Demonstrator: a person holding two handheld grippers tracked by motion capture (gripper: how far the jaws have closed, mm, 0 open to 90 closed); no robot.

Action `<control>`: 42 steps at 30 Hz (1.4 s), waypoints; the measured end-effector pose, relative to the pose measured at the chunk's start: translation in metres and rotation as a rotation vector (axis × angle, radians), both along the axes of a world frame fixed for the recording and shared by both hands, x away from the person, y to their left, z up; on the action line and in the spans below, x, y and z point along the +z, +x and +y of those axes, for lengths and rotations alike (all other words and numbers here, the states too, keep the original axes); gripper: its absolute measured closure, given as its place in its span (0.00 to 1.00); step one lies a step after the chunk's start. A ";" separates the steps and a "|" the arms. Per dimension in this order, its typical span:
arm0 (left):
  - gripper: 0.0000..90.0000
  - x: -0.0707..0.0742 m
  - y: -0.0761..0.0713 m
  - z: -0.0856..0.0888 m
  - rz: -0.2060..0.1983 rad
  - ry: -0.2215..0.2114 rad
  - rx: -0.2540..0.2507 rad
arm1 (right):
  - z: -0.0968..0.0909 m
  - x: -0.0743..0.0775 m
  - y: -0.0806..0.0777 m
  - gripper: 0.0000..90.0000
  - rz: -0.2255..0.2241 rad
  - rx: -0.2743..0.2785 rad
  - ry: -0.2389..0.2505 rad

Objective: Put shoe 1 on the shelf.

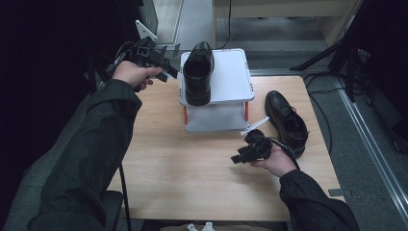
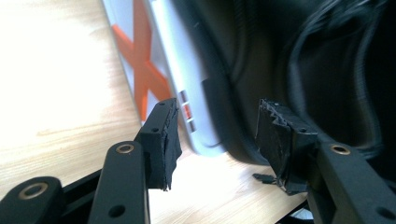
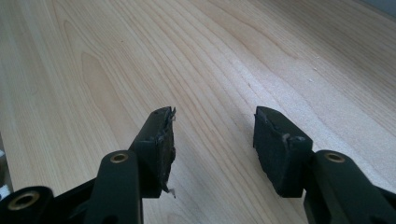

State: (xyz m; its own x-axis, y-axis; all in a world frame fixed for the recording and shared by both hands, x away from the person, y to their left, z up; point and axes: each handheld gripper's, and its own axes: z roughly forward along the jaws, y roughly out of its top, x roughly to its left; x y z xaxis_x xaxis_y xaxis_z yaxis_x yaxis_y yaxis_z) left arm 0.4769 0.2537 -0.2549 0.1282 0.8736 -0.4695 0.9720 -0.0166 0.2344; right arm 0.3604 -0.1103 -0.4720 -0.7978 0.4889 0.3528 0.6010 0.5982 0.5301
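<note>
Jaws of the left gripper (image 1: 166, 65) stand wide and empty just beside the black shoe (image 1: 197, 72) on the white rack (image 1: 231, 77); placing looks finished. Next, the idle, open right gripper (image 1: 240, 156) should take the second shoe (image 1: 287, 122).

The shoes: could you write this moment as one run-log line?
shoe on rack: on top shelf | shoe on table: beside rack | left gripper: open, empty, by rack | right gripper: open, empty, over table
</note>
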 end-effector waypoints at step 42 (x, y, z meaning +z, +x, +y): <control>0.52 -0.136 -0.093 0.034 -0.016 0.003 -0.024 | 0.001 0.000 0.000 0.54 -0.007 0.013 0.005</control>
State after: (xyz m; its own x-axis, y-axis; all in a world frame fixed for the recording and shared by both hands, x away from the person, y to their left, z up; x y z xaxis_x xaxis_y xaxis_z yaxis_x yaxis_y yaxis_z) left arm 0.3835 0.2880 -0.3913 0.1570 0.8716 -0.4643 0.9673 -0.0409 0.2503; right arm 0.3606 -0.1091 -0.4720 -0.8067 0.4769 0.3490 0.5892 0.6035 0.5372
